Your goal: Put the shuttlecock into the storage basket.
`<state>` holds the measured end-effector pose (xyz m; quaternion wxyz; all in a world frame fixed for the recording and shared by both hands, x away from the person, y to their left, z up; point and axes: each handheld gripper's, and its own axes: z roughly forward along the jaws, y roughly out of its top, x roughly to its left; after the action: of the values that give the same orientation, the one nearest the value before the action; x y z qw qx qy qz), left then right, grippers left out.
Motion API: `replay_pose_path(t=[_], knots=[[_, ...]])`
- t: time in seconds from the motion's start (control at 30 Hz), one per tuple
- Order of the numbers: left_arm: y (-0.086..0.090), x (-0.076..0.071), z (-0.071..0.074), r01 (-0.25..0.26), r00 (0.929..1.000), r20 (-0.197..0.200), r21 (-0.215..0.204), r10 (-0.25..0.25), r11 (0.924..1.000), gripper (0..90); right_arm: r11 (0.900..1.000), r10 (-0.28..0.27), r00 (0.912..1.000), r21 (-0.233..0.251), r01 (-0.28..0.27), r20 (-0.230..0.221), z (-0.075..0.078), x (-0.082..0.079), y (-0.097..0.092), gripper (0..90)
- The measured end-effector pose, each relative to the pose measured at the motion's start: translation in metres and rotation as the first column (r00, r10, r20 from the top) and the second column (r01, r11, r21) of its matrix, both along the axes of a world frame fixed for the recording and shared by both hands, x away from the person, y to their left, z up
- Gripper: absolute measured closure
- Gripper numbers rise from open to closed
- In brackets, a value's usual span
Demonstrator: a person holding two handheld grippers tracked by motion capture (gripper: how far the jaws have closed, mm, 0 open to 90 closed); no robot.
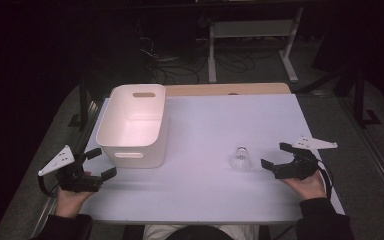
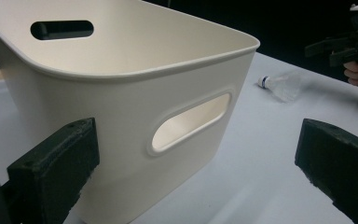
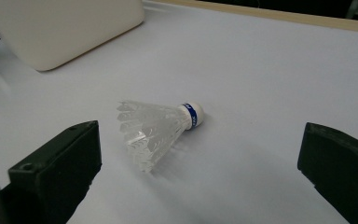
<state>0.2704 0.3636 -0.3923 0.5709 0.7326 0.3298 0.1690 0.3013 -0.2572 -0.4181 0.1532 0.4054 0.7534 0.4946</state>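
A white shuttlecock point(image 1: 240, 158) with a blue band on its cork lies on its side on the white table, right of middle. My right gripper point(image 1: 274, 156) sits just to its right, jaws wide open and pointed at it, nothing between them. In the right gripper view the shuttlecock point(image 3: 156, 129) lies a short way ahead of the jaws, cork to the right. A white plastic bin point(image 1: 132, 125) with handle slots stands at the left. My left gripper point(image 1: 101, 162) is open by the bin's near left corner; the bin wall point(image 2: 135, 112) is close in front.
The white table top point(image 1: 215, 120) has a wooden strip along its far edge. Beyond it are a dark floor, cables and a white desk frame point(image 1: 252, 35). From the left gripper view the shuttlecock point(image 2: 279, 84) and the other hand's gripper point(image 2: 349, 46) appear far right.
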Motion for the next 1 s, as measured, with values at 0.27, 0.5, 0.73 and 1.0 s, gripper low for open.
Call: replay_pose_path(t=[0.27, 0.5, 0.73, 1.0], knots=[[-0.0003, -0.0006, 0.0000, 0.004, 1.0000, -0.001, -0.003, -0.004, 1.0000, 0.0, 1.0000, 0.003, 1.0000, 0.000, -0.003, 0.003, 0.0004, -0.0011, 0.0008, 0.0], [-0.0004, -0.0004, 0.0000, 0.006, 1.0000, -0.001, -0.004, -0.006, 1.0000, 0.0, 1.0000, 0.007, 1.0000, -0.006, -0.007, 0.002, 0.0007, -0.0014, 0.0019, 0.0], [-0.0008, -0.0003, -0.0002, 0.008, 1.0000, -0.002, -0.001, -0.008, 1.0000, 0.0, 0.9999, 0.014, 0.9999, -0.009, -0.014, 0.007, 0.0015, -0.0019, 0.0028, 0.0], [-0.0015, -0.0001, -0.0003, 0.015, 0.9999, -0.006, 0.000, -0.015, 0.9999, 0.0, 0.9999, 0.011, 0.9999, -0.007, -0.011, 0.005, 0.0043, -0.0038, 0.0020, 0.0]])
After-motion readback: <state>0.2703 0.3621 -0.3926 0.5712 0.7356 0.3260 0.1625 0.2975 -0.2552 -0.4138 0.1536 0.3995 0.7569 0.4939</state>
